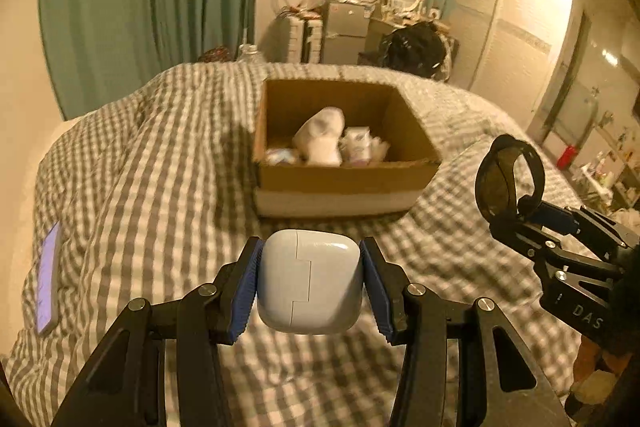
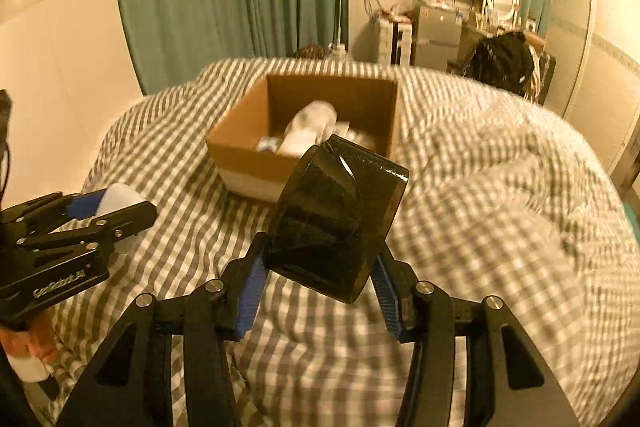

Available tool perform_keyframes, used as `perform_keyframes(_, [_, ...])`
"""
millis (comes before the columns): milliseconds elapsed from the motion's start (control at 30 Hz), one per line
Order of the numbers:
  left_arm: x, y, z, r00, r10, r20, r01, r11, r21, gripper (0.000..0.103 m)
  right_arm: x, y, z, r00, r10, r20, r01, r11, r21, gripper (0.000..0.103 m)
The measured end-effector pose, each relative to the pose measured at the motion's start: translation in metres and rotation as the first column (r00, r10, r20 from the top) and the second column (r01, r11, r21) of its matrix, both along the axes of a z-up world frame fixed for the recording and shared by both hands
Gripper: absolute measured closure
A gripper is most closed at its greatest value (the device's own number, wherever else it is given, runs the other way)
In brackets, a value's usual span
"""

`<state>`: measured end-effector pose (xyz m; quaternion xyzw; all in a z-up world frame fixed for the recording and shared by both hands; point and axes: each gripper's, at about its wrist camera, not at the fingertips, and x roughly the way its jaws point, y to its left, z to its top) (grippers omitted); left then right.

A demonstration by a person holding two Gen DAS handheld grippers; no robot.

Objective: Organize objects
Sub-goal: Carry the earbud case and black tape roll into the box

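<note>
Left gripper (image 1: 310, 287) clamps white case (image 1: 310, 283), right gripper (image 2: 320, 267) clamps dark tape roll (image 2: 336, 219), cardboard box (image 1: 340, 183) ahead on checked duvet (image 1: 160, 187)

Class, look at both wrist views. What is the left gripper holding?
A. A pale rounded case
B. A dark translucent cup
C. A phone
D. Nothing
A. In the left wrist view the left gripper has its blue fingers pressed against both sides of the pale rounded case; the dark cup is in the right gripper.

White lettering reads "GenRobot.AI" on the left gripper (image 2: 120, 215) body, while "DAS" shows on the right gripper (image 1: 516, 203) body.
</note>
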<state>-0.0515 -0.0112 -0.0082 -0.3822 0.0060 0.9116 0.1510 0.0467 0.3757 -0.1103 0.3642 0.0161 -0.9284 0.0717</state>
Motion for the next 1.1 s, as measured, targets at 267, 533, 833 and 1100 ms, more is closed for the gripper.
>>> perform_keyframes(267, [-0.039,0.017,0.053,0.992,-0.047,-0.117,0.046,0.999,-0.012,0.053,-0.013,0.001,0.064,0.992,0.048,-0.120,-0.042,0.998,0.050,0.054])
perform_keyframes(533, [-0.093,0.028,0.075,0.983,-0.039,-0.181,0.030,0.998,-0.052,0.053,-0.066,-0.005,0.104,0.981,0.085,-0.173,-0.074,0.995,0.070,0.054])
perform_keyframes(833, [-0.159,0.054,0.058,0.987,-0.058,-0.153,0.045,0.996,-0.082,0.053,-0.142,-0.009,0.101,0.986,0.088,-0.141,-0.082,0.996,0.046,0.054])
perform_keyframes(1100, [-0.206,0.068,0.007,0.996,-0.061,-0.064,0.054,0.992,-0.114,0.053,-0.203,-0.002,0.050,0.995,0.089,-0.051,-0.089,0.996,0.014,0.054])
